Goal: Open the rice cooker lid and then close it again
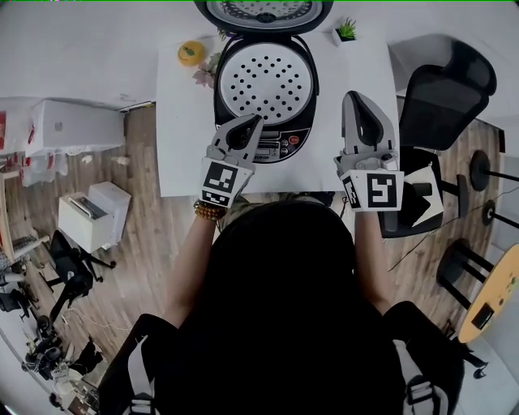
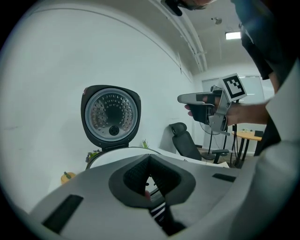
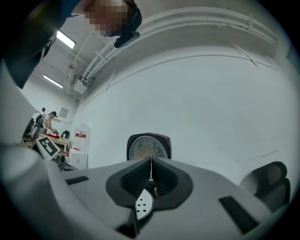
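The black rice cooker (image 1: 263, 89) stands at the back of the white table (image 1: 182, 130). Its lid (image 1: 263, 12) is swung up and upright, and the perforated inner tray (image 1: 263, 79) shows. The lid's round inner plate also faces me in the left gripper view (image 2: 111, 117) and the right gripper view (image 3: 149, 146). My left gripper (image 1: 253, 121) hovers over the cooker's front control panel (image 1: 280, 146), shut with nothing in it. My right gripper (image 1: 354, 99) hangs to the cooker's right above the table, shut and empty, clear of the cooker.
An orange pumpkin-shaped ornament (image 1: 191, 53) and flowers sit left of the cooker; a small green plant (image 1: 346, 31) sits at the back right. A black office chair (image 1: 442, 97) stands right of the table. A white box (image 1: 93, 212) is on the floor at left.
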Available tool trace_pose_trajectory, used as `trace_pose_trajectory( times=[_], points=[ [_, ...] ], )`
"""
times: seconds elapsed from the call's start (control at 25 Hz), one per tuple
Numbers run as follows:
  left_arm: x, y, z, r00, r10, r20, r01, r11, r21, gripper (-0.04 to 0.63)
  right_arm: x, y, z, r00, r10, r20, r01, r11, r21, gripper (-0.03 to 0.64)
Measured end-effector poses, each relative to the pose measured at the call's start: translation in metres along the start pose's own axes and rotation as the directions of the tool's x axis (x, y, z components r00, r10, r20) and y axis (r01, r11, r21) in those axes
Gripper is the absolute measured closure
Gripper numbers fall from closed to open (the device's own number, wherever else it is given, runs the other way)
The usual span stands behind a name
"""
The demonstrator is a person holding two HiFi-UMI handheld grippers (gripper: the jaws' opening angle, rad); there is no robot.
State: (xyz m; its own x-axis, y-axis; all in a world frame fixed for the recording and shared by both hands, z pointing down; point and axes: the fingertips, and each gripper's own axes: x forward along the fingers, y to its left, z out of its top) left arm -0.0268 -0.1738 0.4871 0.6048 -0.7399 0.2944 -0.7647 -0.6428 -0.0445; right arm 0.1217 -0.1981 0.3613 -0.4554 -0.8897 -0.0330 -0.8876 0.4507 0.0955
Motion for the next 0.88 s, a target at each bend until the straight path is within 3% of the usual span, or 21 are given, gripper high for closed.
trace_pose_trajectory(
  times=[0.32,0.56,0.88],
  points=[
    [0.003,0.011,-0.003,0.998,-0.051,-0.048,0.044,0.989,-0.138,0.574,0.014,0.009,0.001,0.999,0.047,0.018,-0.047,0.999,0.020,0.586],
    [0.004,0.010,-0.002,0.998,-0.050,-0.046,0.045,0.993,-0.107,0.574,0.027,0.013,0.014,0.993,0.103,0.054,-0.104,0.994,0.023,0.586],
    [0.004,0.010,-0.001,0.997,-0.059,-0.040,0.054,0.992,-0.117,0.574,0.060,0.007,0.042,0.972,0.209,0.103,-0.216,0.975,0.059,0.586]
  ],
)
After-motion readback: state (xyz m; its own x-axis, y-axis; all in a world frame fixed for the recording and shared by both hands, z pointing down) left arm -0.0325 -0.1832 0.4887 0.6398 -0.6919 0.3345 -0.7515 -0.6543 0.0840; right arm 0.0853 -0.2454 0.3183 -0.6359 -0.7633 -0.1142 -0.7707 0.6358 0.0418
